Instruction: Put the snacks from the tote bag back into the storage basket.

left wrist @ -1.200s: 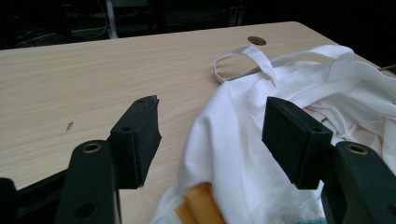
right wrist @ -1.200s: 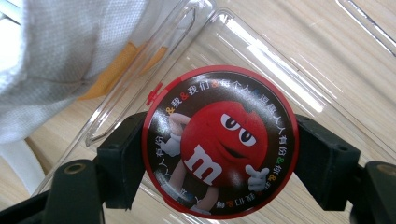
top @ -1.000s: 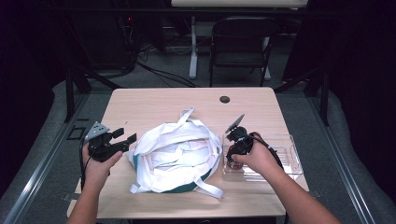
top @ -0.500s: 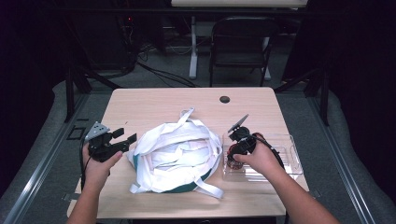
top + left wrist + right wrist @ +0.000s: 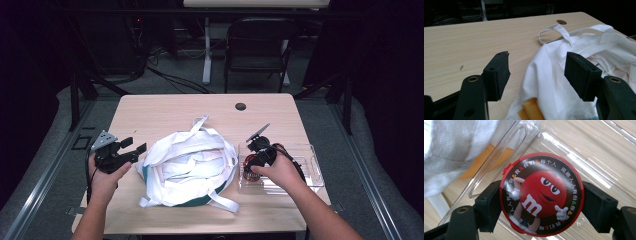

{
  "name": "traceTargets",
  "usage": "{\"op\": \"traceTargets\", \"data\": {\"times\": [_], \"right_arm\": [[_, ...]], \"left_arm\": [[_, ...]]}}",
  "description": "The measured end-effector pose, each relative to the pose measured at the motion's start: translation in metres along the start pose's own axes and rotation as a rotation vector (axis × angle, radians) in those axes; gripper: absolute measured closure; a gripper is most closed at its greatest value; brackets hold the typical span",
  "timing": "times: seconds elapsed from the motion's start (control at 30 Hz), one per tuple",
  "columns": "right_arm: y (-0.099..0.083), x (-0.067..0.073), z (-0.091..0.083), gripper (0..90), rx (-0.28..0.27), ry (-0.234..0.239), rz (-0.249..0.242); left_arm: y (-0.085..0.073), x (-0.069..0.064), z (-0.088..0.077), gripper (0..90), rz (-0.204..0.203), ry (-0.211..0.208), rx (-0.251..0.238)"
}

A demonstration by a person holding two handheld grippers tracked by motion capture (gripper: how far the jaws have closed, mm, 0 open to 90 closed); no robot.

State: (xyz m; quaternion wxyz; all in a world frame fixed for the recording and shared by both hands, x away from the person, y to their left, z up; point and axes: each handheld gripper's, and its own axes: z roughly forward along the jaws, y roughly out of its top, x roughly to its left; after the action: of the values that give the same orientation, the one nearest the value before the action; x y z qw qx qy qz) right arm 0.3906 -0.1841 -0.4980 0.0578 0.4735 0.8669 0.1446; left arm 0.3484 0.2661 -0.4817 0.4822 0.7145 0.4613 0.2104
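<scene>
A rumpled white cloth bag with long straps and a teal base lies mid-table. My left gripper hovers at the bag's left edge, open; in the left gripper view the white bag lies between and beyond the jaws, with an orange patch low down. My right gripper is over the left end of a clear plastic tray. It is shut on a round red-rimmed candy tin with a red cartoon character on its lid; the tin sits low in the tray.
The wooden table has bare room at the back and a dark grommet hole near its far edge. A black chair stands behind the table. The bag's edge presses against the tray's wall.
The right gripper has sunk slightly toward the tray with the tin. The left gripper and the bag have not visibly moved.
</scene>
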Motion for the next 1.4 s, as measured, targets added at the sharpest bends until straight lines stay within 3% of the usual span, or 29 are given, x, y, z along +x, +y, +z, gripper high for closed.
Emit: {"op": "traceTargets", "data": {"times": [0.23, 0.37, 0.77, 0.9, 0.93, 1.17, 1.4], "right_arm": [[-0.001, 0.001, 0.0, 23.2, -0.011, 0.002, 0.003], [0.0, 0.001, -0.002, 19.4, 0.004, 0.011, -0.018], [-0.004, 0.006, -0.005, 16.7, -0.052, 0.013, -0.018], [-0.005, 0.003, -0.008, 16.4, -0.033, 0.013, -0.032], [-0.005, 0.003, -0.009, 16.4, -0.051, 0.042, -0.015], [-0.008, 0.002, -0.015, 16.3, -0.11, 0.052, 0.006], [-0.013, 0.005, -0.016, 16.2, -0.123, 0.01, -0.018]], "left_arm": [[0.0, 0.0, 0.0, 36.7, -0.001, 0.0, 0.0], [0.0, 0.0, 0.0, 36.7, -0.002, 0.0, 0.0], [0.0, 0.0, 0.0, 36.7, -0.001, -0.001, 0.001], [0.0, 0.0, 0.0, 36.7, -0.001, -0.001, 0.0], [0.0, 0.0, 0.0, 36.7, -0.001, -0.001, 0.0], [0.0, 0.0, 0.001, 36.7, -0.001, 0.0, -0.001], [-0.001, 0.0, 0.003, 36.7, -0.008, -0.002, 0.002]]}}
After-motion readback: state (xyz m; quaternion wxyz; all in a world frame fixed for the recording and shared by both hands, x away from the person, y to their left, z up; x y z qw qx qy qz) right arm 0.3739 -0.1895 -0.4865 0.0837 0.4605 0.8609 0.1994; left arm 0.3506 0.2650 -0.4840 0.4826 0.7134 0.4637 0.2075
